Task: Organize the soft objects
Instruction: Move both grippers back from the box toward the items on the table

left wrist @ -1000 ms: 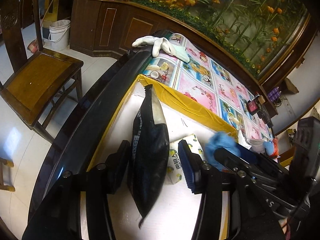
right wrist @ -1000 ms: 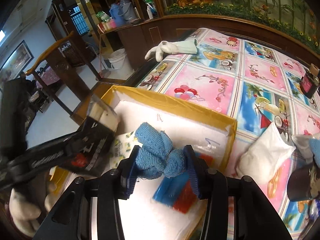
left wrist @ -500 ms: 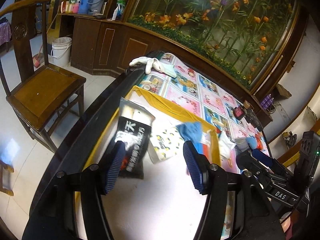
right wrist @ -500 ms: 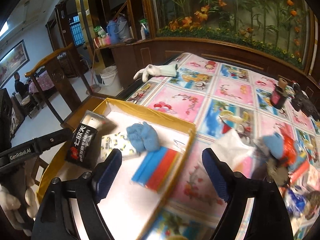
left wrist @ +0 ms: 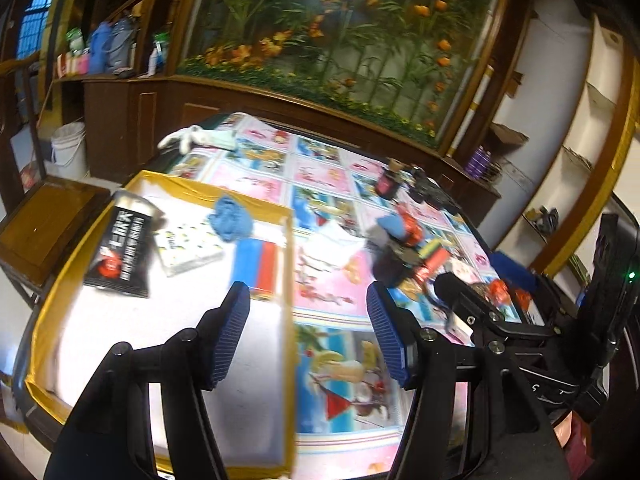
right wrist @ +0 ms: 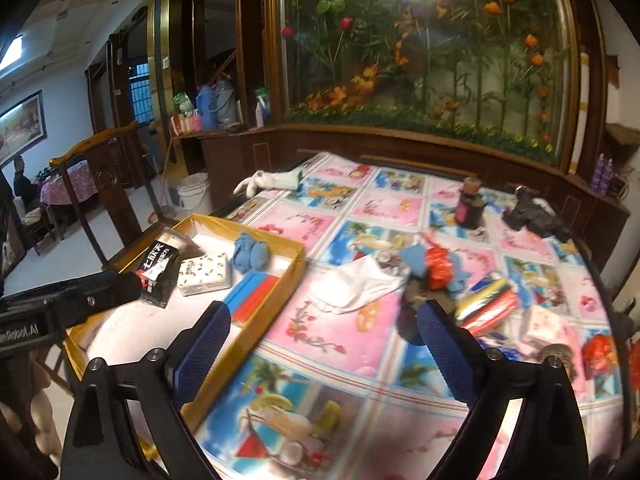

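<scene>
A yellow-rimmed tray point(right wrist: 294, 258) point(left wrist: 289, 264) with a white floor holds a black pouch point(right wrist: 158, 268) point(left wrist: 120, 256), a white patterned tissue pack point(right wrist: 205, 274) point(left wrist: 188, 246), a blue cloth point(right wrist: 250, 252) point(left wrist: 232, 220) and a blue-and-red block point(right wrist: 254, 294) point(left wrist: 258, 264). My left gripper point(left wrist: 308, 336) is open and empty above the tray's right rim. My right gripper point(right wrist: 322, 354) is open and empty above the tablecloth, right of the tray. A white pouch point(right wrist: 352, 284) point(left wrist: 332, 242) lies on the cloth beside the tray.
A pile of mixed items point(right wrist: 440, 272) point(left wrist: 404, 240) lies at the table's right. A dark bottle point(right wrist: 470, 208) stands further back. White gloves point(right wrist: 272, 182) point(left wrist: 192, 140) lie at the far left corner. A wooden chair point(right wrist: 108, 184) stands left of the table.
The left gripper let go of the black pouch and the right let go of the blue cloth, both now in the tray. Both grippers pulled back and rose, swinging right.
</scene>
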Tool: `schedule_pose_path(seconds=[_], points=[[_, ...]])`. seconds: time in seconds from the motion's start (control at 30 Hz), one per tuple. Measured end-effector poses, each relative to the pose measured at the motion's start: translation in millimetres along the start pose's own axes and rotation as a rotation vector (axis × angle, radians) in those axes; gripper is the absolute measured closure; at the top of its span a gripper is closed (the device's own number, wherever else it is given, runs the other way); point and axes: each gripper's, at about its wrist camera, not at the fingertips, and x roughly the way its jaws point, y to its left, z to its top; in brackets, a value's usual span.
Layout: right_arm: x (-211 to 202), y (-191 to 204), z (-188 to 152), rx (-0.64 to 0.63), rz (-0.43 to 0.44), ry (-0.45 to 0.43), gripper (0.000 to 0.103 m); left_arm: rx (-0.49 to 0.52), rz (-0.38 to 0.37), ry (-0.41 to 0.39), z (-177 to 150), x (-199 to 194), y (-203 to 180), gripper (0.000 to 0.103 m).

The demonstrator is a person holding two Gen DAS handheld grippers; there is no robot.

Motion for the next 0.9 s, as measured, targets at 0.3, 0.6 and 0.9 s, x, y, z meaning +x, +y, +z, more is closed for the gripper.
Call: schedule_pose_path(seconds=[0.3,0.6,0.9], points=[[-13,-16,-43,-0.07,-0.109,0.021,0.001,0.056,-0.038,0.078,-25,16,-54,0.043],[-4,-76,-51,0.071,-0.13,0.074,0.001,0.072,-0.033,0.162,-42,40,-77,0.043],[26,-124,-52,0.125,-0.196,0.103,0.001,0.113,-0.035,0.217,-52,60,-98,0.043]])
